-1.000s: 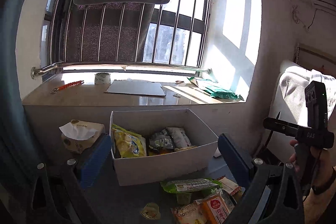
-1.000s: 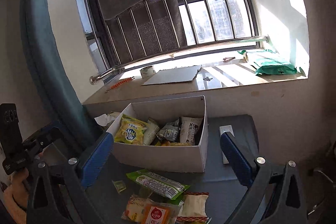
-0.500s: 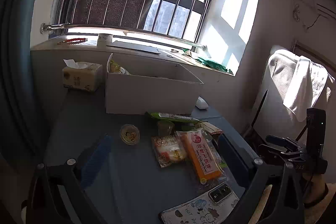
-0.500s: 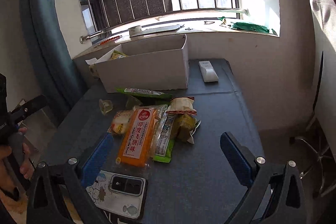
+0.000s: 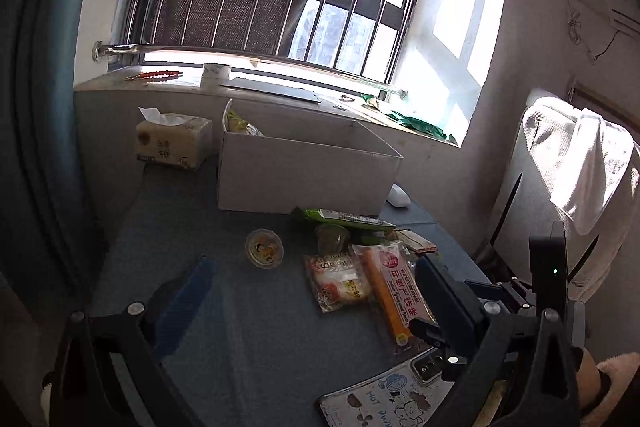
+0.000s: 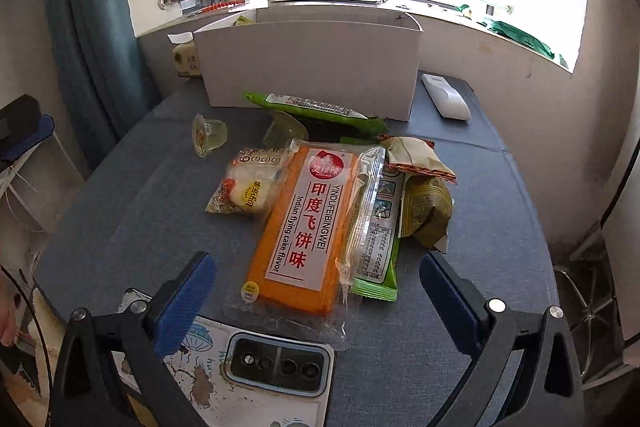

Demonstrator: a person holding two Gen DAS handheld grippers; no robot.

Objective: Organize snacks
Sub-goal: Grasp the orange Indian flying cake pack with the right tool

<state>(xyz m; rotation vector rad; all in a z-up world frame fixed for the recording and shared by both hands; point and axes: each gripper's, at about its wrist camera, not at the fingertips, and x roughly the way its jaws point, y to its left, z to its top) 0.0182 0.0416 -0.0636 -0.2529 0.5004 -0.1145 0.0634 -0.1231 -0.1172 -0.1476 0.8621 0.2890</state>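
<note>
A pile of snacks lies on the blue table in front of a white box (image 6: 308, 63) (image 5: 304, 171). An orange flying-cake packet (image 6: 304, 223) (image 5: 394, 291) is nearest, with a pale bun packet (image 6: 248, 187) (image 5: 338, 281), a long green packet (image 6: 316, 107) (image 5: 344, 217), an olive pouch (image 6: 426, 207) and a jelly cup (image 6: 208, 137) (image 5: 264, 249) around it. The box holds other snacks, mostly hidden. My right gripper (image 6: 316, 291) is open, low over the near end of the orange packet. My left gripper (image 5: 316, 297) is open and empty above the table, left of the pile.
A phone in a cartoon case (image 6: 256, 375) (image 5: 400, 395) lies at the near table edge. A white remote (image 6: 446, 95) lies right of the box. A tissue pack (image 5: 172, 143) stands left of it. A window sill with bars is behind; a draped chair (image 5: 576, 187) stands right.
Both grippers have pulled back from the box and dropped lower toward the table. The right gripper has come close over the orange packet. Both stay open.
</note>
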